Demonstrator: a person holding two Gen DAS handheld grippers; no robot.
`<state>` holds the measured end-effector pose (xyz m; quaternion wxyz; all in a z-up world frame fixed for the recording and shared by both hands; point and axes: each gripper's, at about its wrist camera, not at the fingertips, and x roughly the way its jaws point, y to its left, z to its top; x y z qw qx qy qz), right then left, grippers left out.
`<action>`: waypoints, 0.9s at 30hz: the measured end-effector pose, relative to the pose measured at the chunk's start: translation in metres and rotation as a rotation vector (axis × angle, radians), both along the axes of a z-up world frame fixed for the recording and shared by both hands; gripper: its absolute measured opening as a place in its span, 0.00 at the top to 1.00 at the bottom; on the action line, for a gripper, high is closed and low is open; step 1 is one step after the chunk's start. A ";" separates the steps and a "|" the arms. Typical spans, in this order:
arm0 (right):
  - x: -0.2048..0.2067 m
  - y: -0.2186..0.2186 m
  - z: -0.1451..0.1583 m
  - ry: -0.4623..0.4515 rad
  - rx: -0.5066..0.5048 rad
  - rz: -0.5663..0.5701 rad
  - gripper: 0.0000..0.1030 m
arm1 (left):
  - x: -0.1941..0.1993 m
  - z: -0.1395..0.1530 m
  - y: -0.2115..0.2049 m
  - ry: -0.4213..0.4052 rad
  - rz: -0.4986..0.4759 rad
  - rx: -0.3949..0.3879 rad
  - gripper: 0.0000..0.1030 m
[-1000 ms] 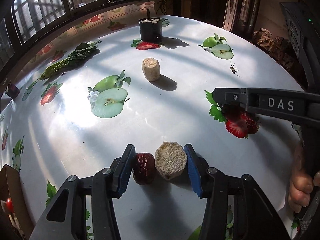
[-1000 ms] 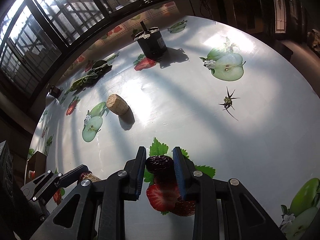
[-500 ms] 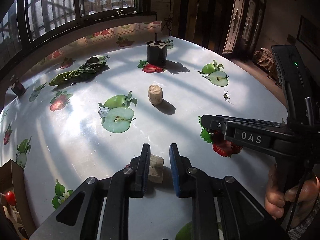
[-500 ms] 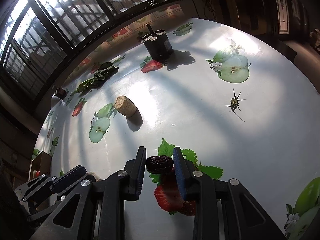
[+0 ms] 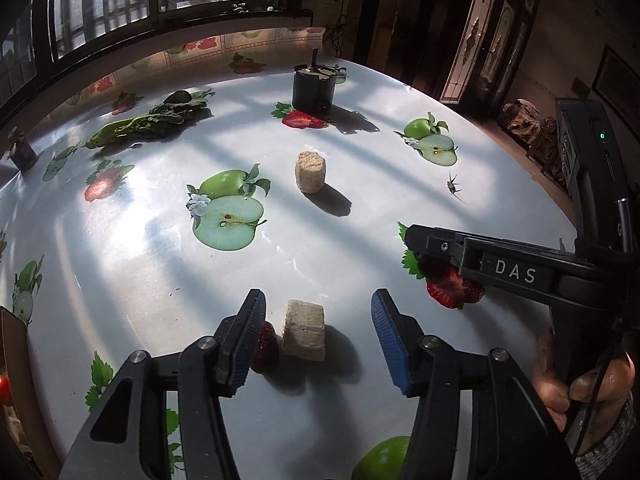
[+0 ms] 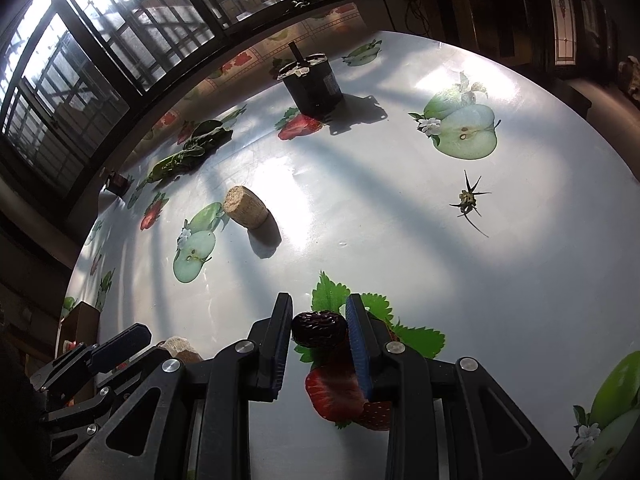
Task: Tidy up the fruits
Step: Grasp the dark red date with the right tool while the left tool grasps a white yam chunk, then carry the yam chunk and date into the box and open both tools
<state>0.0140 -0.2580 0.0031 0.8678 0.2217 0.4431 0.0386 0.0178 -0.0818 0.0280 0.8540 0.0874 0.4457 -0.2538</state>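
Note:
My left gripper [image 5: 318, 320] hangs low over the white fruit-print tablecloth [image 5: 160, 272], and its jaws are opening. Between them stand a beige cut chunk [image 5: 303, 336] and a red date [image 5: 266, 346] beside the left pad; neither is pressed. My right gripper [image 6: 318, 312] is shut on a dark red date [image 6: 319, 329] just above a printed strawberry. A second beige chunk [image 5: 310, 172] stands mid-table and shows again in the right wrist view [image 6: 245, 211]. The right gripper [image 5: 420, 248] reaches in from the right of the left wrist view, a hand behind it.
A dark cylindrical container [image 5: 313, 90] stands at the far side, with leafy greens [image 5: 148, 126] to its left. A dry spiky stem [image 5: 454, 188] lies to the right. A cardboard box [image 5: 12, 380] sits at the table's left edge. Windows run behind the table.
The left jaws closed on the beige chunk half a second ago and have now spread apart, leaving chunk and date on the cloth. The right gripper kept still with its date.

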 end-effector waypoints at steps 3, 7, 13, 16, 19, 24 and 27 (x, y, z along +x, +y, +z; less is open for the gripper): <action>0.000 0.000 0.001 0.000 0.002 0.004 0.72 | -0.003 -0.013 -0.012 -0.022 -0.020 0.101 0.48; -0.001 0.001 0.002 -0.005 0.007 0.004 0.72 | -0.006 -0.017 -0.007 -0.038 -0.001 0.126 0.79; -0.004 0.000 0.008 -0.061 0.101 0.031 0.72 | -0.014 0.020 0.026 -0.055 0.085 0.020 0.79; -0.005 0.001 0.008 -0.079 0.194 0.070 0.72 | -0.029 0.046 0.054 -0.093 0.144 -0.036 0.79; -0.005 0.002 0.005 -0.088 0.292 0.105 0.72 | -0.045 0.065 0.096 -0.085 0.232 -0.108 0.79; -0.005 0.005 0.002 -0.086 0.358 0.128 0.72 | -0.086 0.079 0.177 -0.122 0.424 -0.088 0.79; -0.004 0.009 -0.002 -0.069 0.350 0.129 0.72 | -0.116 0.077 0.232 -0.144 0.554 -0.051 0.79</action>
